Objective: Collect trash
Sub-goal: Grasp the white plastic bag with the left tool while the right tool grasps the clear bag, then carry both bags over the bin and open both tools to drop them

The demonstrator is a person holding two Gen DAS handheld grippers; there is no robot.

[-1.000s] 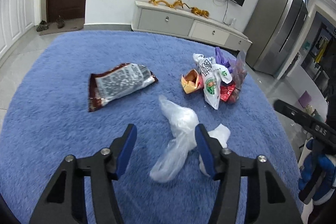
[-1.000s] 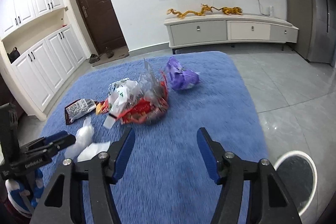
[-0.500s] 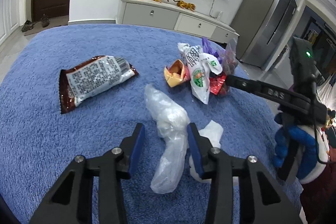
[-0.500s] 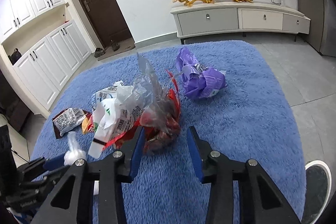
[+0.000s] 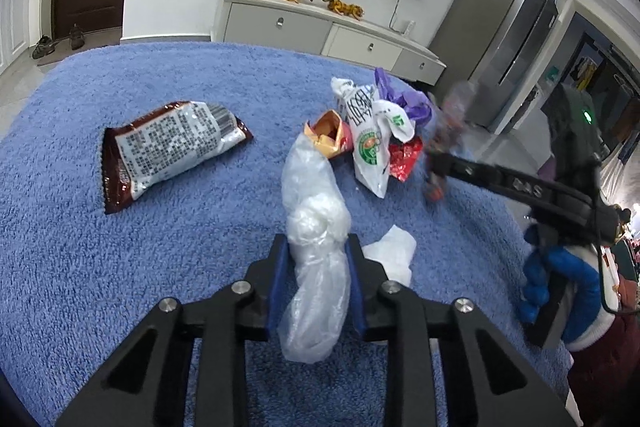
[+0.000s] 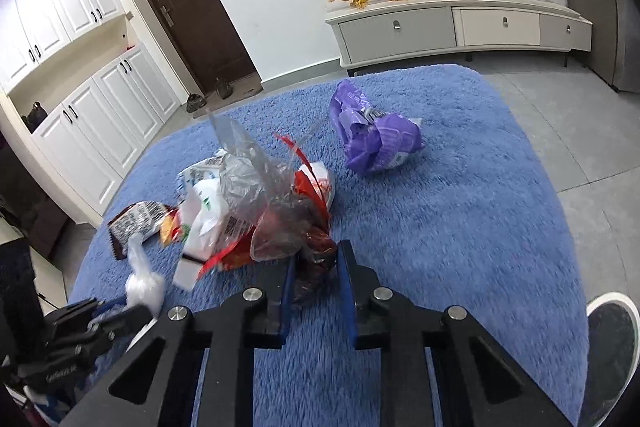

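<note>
A crumpled clear plastic bag (image 5: 312, 195) lies on the blue rug (image 5: 120, 267). My left gripper (image 5: 316, 247) is closing on its knotted middle, and the blue pads press it from both sides. My right gripper (image 6: 316, 259) is shut on the dark lower end of a clear bag of red wrappers (image 6: 280, 219). In the left wrist view the right gripper (image 5: 436, 163) reaches in from the right, blurred, at the trash pile. A brown snack packet (image 5: 168, 147), an orange wrapper (image 5: 326, 135) and a white green-printed bag (image 5: 370, 143) lie loose.
A purple bag (image 6: 380, 143) sits apart, farther back on the rug. A white tissue (image 5: 390, 251) lies just right of my left fingers. A white-rimmed bin (image 6: 612, 347) stands on the tiled floor at the rug's right edge. A low white cabinet (image 6: 460, 27) lines the far wall.
Both grippers went from wide open to closed: the left onto the clear plastic bag, the right, after moving forward and down, onto the bag of red wrappers.
</note>
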